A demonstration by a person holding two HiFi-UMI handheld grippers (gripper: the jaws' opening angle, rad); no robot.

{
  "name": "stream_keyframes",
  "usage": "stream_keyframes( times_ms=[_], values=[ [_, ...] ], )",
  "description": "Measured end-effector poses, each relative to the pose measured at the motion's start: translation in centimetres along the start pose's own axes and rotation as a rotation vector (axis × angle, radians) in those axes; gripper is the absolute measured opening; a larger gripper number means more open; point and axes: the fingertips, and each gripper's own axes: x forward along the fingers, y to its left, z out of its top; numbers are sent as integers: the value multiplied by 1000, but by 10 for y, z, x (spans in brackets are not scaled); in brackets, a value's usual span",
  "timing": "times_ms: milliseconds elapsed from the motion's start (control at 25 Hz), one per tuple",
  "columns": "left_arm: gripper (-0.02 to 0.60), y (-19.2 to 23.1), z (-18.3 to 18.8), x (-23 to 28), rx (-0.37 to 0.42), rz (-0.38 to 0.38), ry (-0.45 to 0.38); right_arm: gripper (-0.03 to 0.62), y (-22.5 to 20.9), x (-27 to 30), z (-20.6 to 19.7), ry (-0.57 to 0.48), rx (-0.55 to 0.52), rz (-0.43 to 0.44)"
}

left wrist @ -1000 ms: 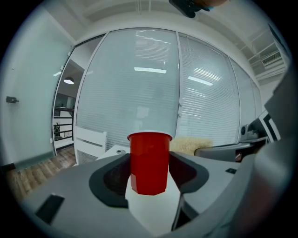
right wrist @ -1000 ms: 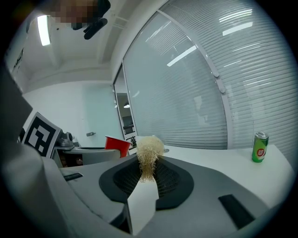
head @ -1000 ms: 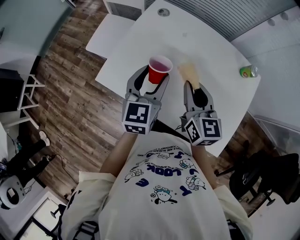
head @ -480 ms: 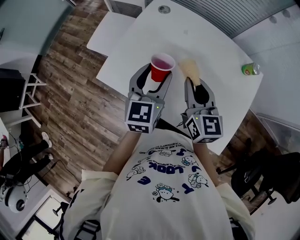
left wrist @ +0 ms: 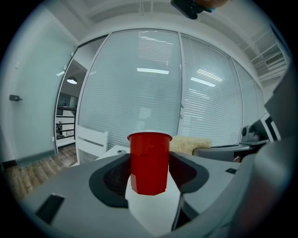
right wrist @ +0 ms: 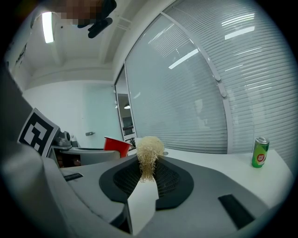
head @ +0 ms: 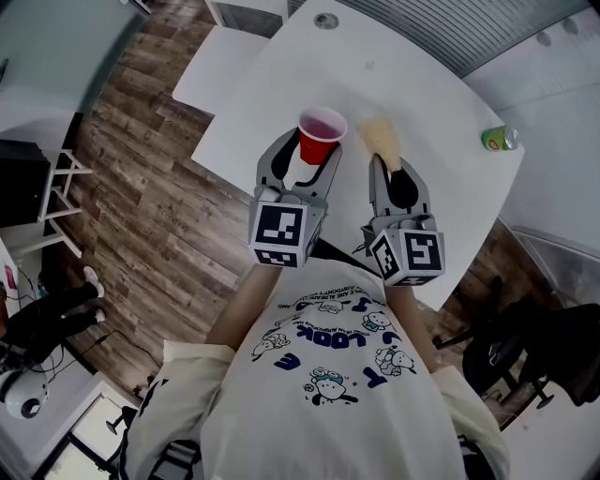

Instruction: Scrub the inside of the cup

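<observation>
An upright red cup [head: 321, 131] with an empty pale inside stands between the jaws of my left gripper [head: 302, 153] over the white table [head: 431, 84]. In the left gripper view both dark pads [left wrist: 113, 179] press against the sides of the red cup [left wrist: 149, 160]. Whether its base touches the table I cannot tell. My right gripper [head: 387, 171] is shut on a pale, fibrous loofah scrubber [head: 380, 139], which sticks out ahead of the jaws, just right of the cup. The right gripper view has the scrubber [right wrist: 149, 155] pinched low between the pads, with the cup's rim [right wrist: 117, 144] to its left.
A green can [head: 497, 140] stands near the table's far right edge and shows again as the can [right wrist: 260, 152] at the right. A round grommet [head: 326, 21] sits at the table's far side. A lower white surface [head: 214, 73] adjoins at the left, over wooden floor.
</observation>
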Motion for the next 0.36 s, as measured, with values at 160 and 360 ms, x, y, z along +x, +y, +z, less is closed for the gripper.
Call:
stream_keyframes(
  times_ms=[160,360],
  values=[
    [289,-1,1,-1,13,2,0,67,1,0,1,-5,-2,-3],
    [288,-2,2,-3,26,5,0,67,3,-2,2,-5,-3,-3]
  ],
)
